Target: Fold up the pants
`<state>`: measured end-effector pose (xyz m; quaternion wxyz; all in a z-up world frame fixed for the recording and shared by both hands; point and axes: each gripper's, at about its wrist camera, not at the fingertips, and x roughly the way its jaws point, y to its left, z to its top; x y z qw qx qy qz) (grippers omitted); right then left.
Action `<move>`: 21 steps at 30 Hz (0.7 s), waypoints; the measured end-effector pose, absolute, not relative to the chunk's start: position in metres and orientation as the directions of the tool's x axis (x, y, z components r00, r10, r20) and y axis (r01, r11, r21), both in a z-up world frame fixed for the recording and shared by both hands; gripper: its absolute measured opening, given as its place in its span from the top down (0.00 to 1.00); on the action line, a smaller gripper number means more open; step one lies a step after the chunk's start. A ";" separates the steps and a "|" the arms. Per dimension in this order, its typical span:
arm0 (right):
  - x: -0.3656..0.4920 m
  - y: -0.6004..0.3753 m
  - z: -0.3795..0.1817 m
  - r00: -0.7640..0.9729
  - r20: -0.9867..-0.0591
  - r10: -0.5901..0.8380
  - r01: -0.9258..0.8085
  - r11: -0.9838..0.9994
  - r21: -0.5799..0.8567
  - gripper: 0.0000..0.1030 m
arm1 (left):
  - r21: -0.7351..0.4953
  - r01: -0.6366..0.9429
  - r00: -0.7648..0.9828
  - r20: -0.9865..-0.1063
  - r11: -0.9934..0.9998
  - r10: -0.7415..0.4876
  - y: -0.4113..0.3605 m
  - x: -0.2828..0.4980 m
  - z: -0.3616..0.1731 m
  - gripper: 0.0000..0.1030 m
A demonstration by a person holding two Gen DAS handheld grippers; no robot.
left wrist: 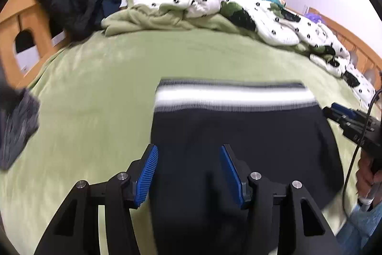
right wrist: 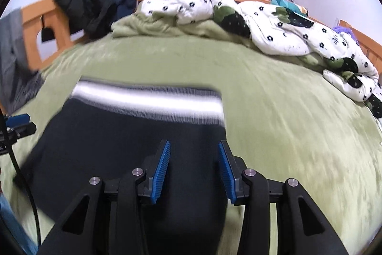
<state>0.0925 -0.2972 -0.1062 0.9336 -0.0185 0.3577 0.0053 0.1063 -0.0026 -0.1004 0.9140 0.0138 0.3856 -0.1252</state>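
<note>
Black pants with a white and grey striped waistband lie flat on the green bed cover, waistband at the far end. My left gripper is open over the pants' left edge, nothing between its blue pads. My right gripper is open over the pants near their right edge, also empty. The right gripper shows at the right in the left wrist view, and the left gripper at the left in the right wrist view. Both views are blurred by motion.
A rumpled white flowered quilt and green blanket lie along the far side of the bed. Dark jackets hang on the wooden bed frame. A grey garment lies at the left. Red curtains hang behind.
</note>
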 end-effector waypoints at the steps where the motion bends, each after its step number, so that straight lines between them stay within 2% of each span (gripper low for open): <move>1: 0.106 -0.297 -0.106 0.743 -0.669 0.003 -0.025 0.999 -0.024 0.59 | -0.074 0.249 0.675 -0.702 0.966 -0.228 -0.007 0.119 -0.098 0.49; 5: 0.146 -0.298 -0.124 0.694 -0.718 0.057 -0.056 0.998 0.025 0.59 | -0.069 0.268 0.664 -0.709 0.961 -0.236 -0.025 0.160 -0.107 0.49; 9: 0.157 -0.294 -0.144 0.704 -0.709 0.028 -0.069 0.997 -0.030 0.59 | -0.016 0.240 0.627 -0.761 0.971 -0.168 -0.032 0.187 -0.140 0.46; 15: 0.168 -0.300 -0.149 0.696 -0.716 0.064 -0.078 0.997 0.013 0.59 | -0.135 0.226 0.584 -0.773 0.965 -0.246 -0.016 0.193 -0.150 0.42; 21: 0.166 -0.303 -0.150 0.702 -0.707 0.083 -0.079 0.996 0.038 0.59 | -0.100 0.231 0.589 -0.777 0.968 -0.221 -0.021 0.189 -0.153 0.39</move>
